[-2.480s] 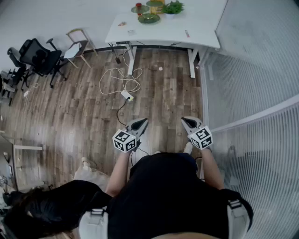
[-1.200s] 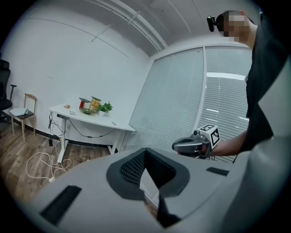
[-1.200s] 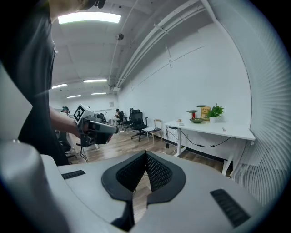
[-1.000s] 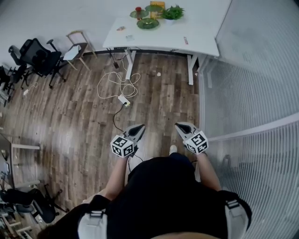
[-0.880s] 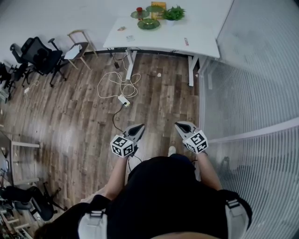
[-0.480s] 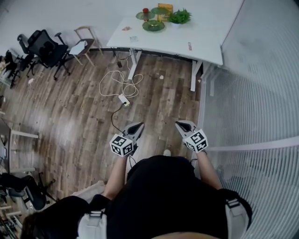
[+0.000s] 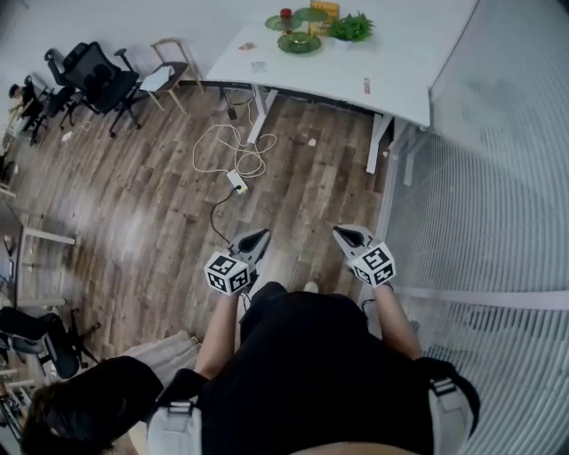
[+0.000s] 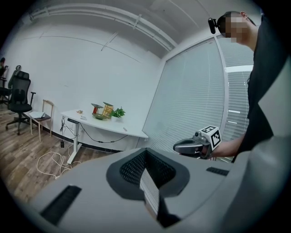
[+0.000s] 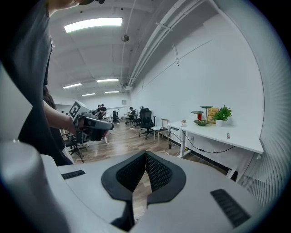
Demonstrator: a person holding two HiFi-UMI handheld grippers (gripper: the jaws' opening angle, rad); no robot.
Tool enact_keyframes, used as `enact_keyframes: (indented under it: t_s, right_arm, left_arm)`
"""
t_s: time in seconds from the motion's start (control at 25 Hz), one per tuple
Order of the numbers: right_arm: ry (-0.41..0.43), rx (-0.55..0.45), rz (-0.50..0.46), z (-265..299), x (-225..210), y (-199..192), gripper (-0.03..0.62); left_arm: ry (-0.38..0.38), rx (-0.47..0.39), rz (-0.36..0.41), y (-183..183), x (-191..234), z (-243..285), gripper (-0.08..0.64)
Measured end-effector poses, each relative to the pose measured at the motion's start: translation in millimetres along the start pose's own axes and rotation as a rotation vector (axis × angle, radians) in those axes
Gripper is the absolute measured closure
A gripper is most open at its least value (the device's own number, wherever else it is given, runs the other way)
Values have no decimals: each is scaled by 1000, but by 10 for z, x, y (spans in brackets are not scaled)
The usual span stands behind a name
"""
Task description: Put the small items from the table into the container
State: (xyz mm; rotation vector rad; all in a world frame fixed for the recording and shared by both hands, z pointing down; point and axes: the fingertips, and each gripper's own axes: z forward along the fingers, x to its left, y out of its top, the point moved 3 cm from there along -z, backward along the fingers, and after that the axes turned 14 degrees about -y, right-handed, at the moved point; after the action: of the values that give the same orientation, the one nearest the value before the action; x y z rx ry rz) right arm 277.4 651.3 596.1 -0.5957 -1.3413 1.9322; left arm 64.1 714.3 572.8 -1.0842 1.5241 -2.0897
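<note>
Far left, office chairs [image 7: 93, 80]; white cable [image 7: 238, 158] coiled on wood floor [image 7: 133, 204]. Mid-frame the left tool [image 7: 260, 235] is clenched, nothing in it, held over the floor; the right tool [image 7: 342, 231] beside it is also clenched and empty. Both well apart from the white counter [image 7: 338, 67] ahead, where small items [image 7: 259, 66] lie near a green dish [image 7: 299, 42], possibly the container, and a plant [image 7: 352, 27]

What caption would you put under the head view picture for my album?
Person standing on wood floor, left gripper and right gripper shut and empty, white table far ahead.
</note>
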Motion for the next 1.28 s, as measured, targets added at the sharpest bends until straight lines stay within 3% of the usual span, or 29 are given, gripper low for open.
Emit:
enact_keyframes:
  t_s: [0.64,1.28]
  right_arm:
    - [-43,25,28,42,-374,-105,569]
    - [-162,54,53,762,-696,130,569]
  left_arm:
    - [-26,18,9,97,154,374,558]
    - [-147,49,0,455,1126,731,558]
